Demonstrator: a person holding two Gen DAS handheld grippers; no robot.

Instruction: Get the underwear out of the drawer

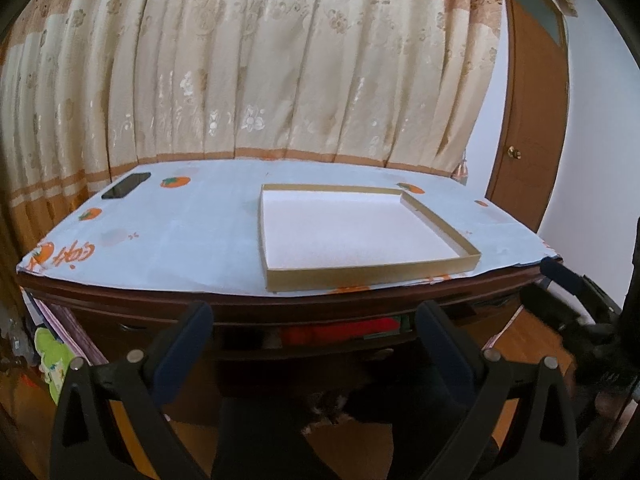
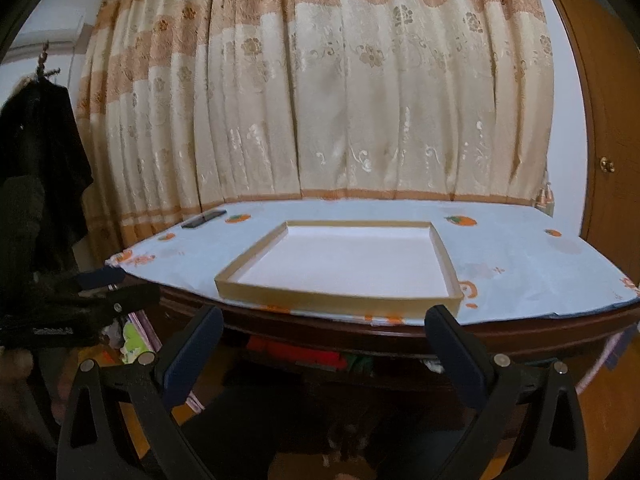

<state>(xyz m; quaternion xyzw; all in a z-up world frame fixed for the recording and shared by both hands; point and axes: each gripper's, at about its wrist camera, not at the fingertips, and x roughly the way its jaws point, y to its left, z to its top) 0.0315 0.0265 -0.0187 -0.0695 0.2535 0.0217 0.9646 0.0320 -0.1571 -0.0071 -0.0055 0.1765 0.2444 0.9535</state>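
Observation:
A dark wooden desk has a drawer point(image 1: 312, 334) under its top, slightly open. Red fabric point(image 1: 340, 330) shows through the gap; it also shows in the right wrist view point(image 2: 296, 354), beside something green. My left gripper point(image 1: 316, 320) is open and empty, a little in front of the drawer. My right gripper point(image 2: 324, 324) is open and empty, in front of the desk edge. Each gripper shows at the edge of the other's view: the right one point(image 1: 568, 300) and the left one point(image 2: 104, 284).
A shallow empty cardboard tray point(image 1: 372, 272) lies on the pale blue cloth with orange fruit prints point(image 1: 180, 236). A black phone point(image 1: 126, 186) lies at the far left corner. Curtains hang behind. A wooden door point(image 1: 532, 120) is right. Dark clothes point(image 2: 40, 168) hang left.

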